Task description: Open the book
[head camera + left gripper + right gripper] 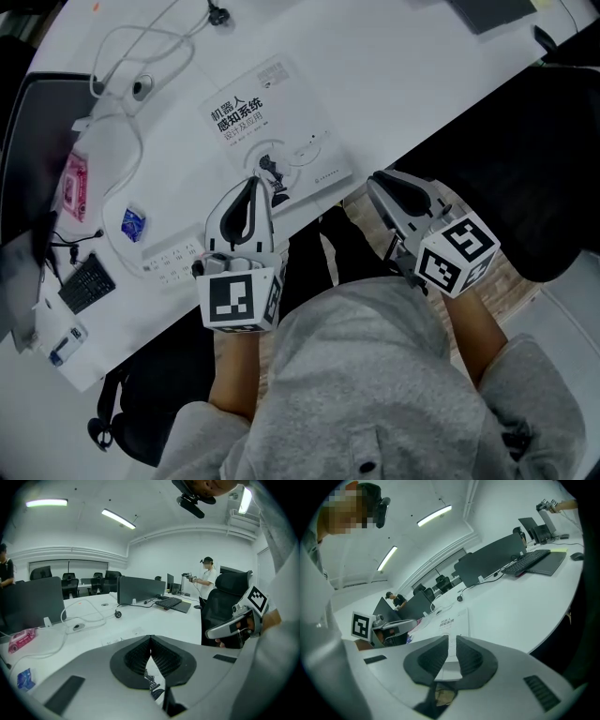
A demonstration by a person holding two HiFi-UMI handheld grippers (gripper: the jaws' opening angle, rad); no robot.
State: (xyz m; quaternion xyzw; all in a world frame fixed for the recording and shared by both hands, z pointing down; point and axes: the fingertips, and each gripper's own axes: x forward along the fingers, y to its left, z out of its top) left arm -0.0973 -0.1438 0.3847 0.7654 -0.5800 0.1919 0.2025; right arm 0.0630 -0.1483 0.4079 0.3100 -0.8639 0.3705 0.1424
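A closed white book [272, 122] with dark print on its cover lies flat on the white table [403, 84], close to the near edge. My left gripper [255, 180] hangs over the book's near edge with its jaws together and nothing between them; in the left gripper view its tips [150, 638] meet above the cover. My right gripper [372, 178] is off the table's edge, just right of the book's near right corner, jaws closed on nothing. In the right gripper view the book [452, 620] lies straight ahead of that gripper [451, 639].
A white cable with a round puck [141, 86] loops left of the book. A blue packet [133, 223], a pink pack [75, 183], a white power strip [169, 262] and a small black keypad [86, 283] lie at the left. A dark chair [525, 141] stands at the right.
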